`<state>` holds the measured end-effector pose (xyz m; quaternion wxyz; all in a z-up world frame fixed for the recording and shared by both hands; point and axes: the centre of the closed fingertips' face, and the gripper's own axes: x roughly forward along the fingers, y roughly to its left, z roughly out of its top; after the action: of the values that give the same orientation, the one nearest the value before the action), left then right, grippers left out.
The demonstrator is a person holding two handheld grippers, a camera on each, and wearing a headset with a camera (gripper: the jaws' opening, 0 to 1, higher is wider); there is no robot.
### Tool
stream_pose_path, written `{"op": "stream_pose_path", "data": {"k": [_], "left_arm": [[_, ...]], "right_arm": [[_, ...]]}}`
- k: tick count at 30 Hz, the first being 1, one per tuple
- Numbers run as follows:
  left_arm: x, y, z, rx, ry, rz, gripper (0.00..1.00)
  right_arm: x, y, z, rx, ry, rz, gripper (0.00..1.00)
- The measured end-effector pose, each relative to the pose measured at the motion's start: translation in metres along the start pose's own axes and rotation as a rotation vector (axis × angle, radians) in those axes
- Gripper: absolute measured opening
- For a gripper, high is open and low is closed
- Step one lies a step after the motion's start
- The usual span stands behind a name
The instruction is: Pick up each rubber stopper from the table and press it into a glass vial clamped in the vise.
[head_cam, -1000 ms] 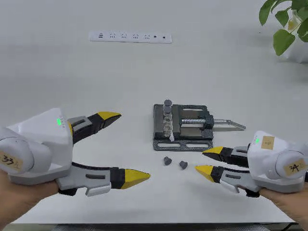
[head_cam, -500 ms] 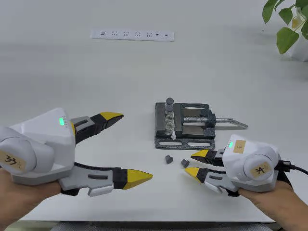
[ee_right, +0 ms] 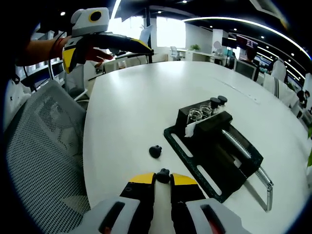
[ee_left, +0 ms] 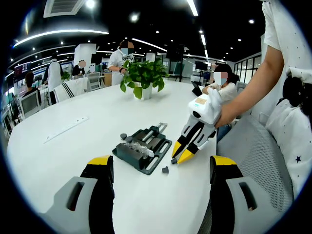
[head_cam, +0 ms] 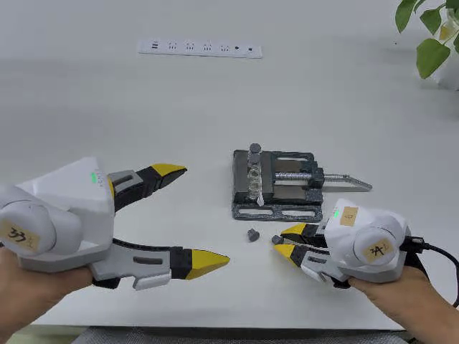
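Right tool (head_cam: 280, 240) pinching a rubber stopper (head_cam: 276, 240) on the worktop (head_cam: 179, 107), just in front of the vise (head_cam: 287, 190).

Its yellow tips are drawn in close on either side of the stopper, which sits low at the surface near the vise's front edge. A second stopper (head_cam: 252, 234) lies loose just to the left of them. The glass vials (head_cam: 253, 179) stand in a row in the vise; in the right gripper view the two far ones are capped and the two near ones open. The left tool (head_cam: 201, 215) is spread wide and holds nothing, well apart from the vise with bare worktop between. The worktop's near edge runs just below both tools. Open surface stretches behind the vise to the power strip (head_cam: 201, 48), and a potted plant (head_cam: 430, 36) stands at the far right corner.
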<state>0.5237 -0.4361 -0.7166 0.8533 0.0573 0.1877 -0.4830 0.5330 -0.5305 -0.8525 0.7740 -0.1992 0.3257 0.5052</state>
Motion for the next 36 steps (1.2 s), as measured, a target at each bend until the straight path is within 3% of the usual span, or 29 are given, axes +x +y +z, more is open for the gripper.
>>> {"op": "stream_pose_path", "data": {"k": [12,21,36], "left_arm": [[0.0013,0.0005,0.0005,0.0,0.0,-0.004,0.79],[0.0026,0.0007,0.0017,-0.001,-0.004,-0.008,0.79],[0.0047,-0.0029,0.0028,0.001,-0.006,-0.02,0.79]], "right_arm": [[0.0006,-0.0025,-0.0015,-0.018,0.003,0.007,0.07],[-0.0002,-0.0023,-0.0017,0.015,-0.005,-0.002,0.12],[-0.0017,-0.0019,-0.0032,0.026,0.001,-0.01,0.08]]}}
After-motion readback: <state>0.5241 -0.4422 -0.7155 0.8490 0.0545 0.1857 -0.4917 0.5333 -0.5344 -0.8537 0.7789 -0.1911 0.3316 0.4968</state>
